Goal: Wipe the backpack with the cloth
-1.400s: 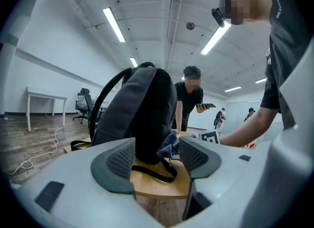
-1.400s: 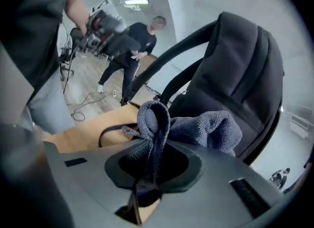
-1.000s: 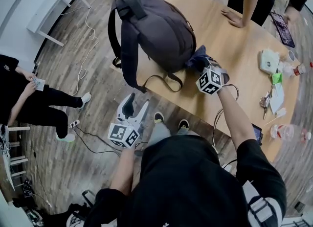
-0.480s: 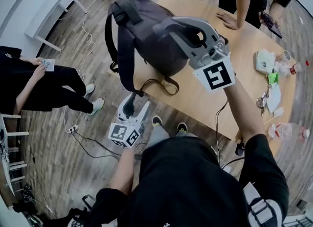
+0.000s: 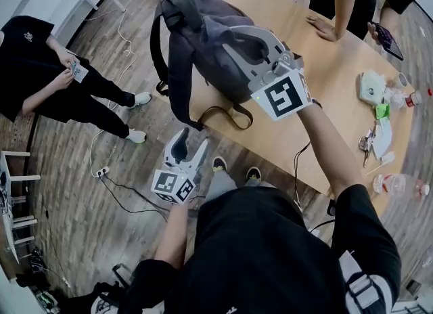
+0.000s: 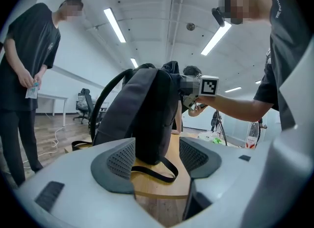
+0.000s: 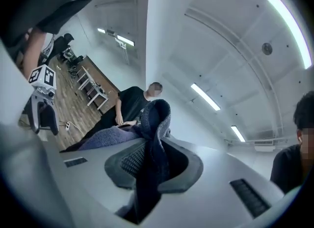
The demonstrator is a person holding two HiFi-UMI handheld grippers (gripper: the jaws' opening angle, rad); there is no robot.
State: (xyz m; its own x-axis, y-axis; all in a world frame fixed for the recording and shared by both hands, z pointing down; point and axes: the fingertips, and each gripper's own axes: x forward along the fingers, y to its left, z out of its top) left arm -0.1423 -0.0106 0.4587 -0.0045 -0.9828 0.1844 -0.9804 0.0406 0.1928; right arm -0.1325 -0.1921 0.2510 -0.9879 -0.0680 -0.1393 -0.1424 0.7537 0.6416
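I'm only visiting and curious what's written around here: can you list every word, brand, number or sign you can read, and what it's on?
No readable words or numbers anywhere.
On the cube of the left gripper and the cube of the right gripper: black-and-white square patterns, no letters.
White print on a bystander's black shirt: too small.
Label on the bottle: blurred.

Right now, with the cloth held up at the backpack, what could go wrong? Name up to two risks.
1. The backpack stands upright near the table edge, its straps hanging over. The left gripper is open and low, away from it, so a firm wipe might topple the backpack.
2. The right gripper pinches only a fold of the cloth, which might slip out.
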